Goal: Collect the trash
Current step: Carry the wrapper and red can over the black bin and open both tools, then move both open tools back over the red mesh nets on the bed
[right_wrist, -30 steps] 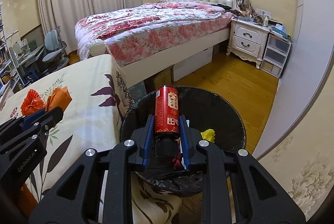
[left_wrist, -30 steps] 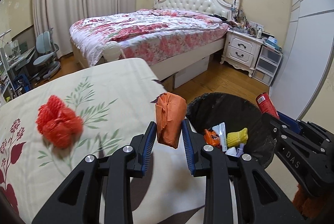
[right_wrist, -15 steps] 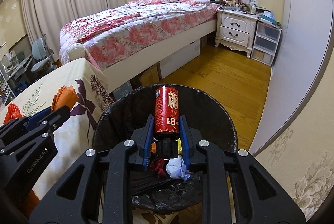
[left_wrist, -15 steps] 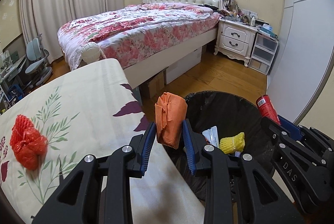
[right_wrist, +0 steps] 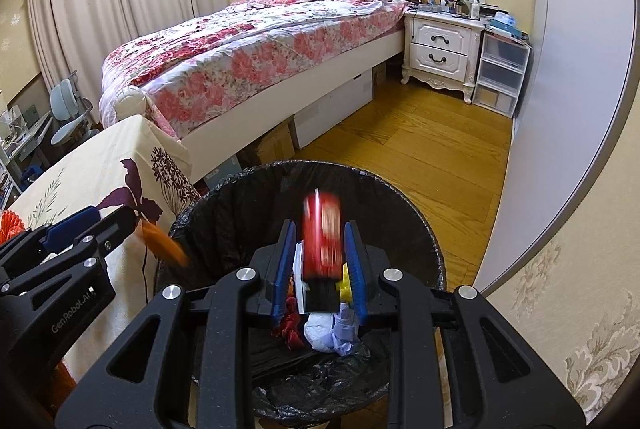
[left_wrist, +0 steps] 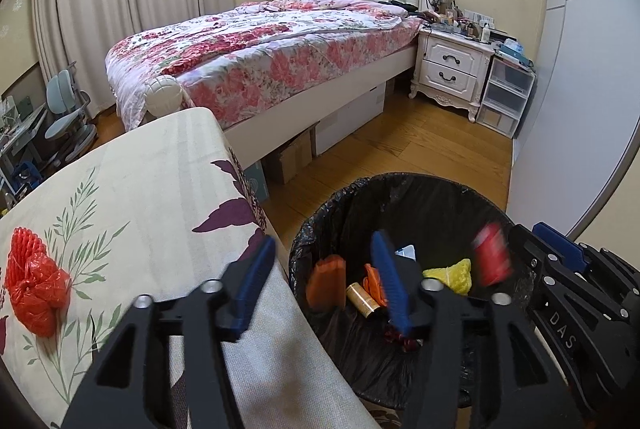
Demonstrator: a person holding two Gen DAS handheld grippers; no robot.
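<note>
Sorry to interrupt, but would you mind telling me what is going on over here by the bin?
A person is clearing trash with a handheld gripper in each hand. Both are over the black-lined trash bin, jaws opening. The left gripper has let go of an orange packet, now blurred inside the bin. The right gripper is releasing a red can, blurred between its fingers. A red net bag lies on the floral tablecloth.

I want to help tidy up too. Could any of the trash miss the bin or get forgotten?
Maybe. The left gripper is opening half over the table edge, so the blurred orange packet might clip the bin rim. The red can is slipping from the opening right gripper and could bounce. The red net bag on the table could be overlooked.
</note>
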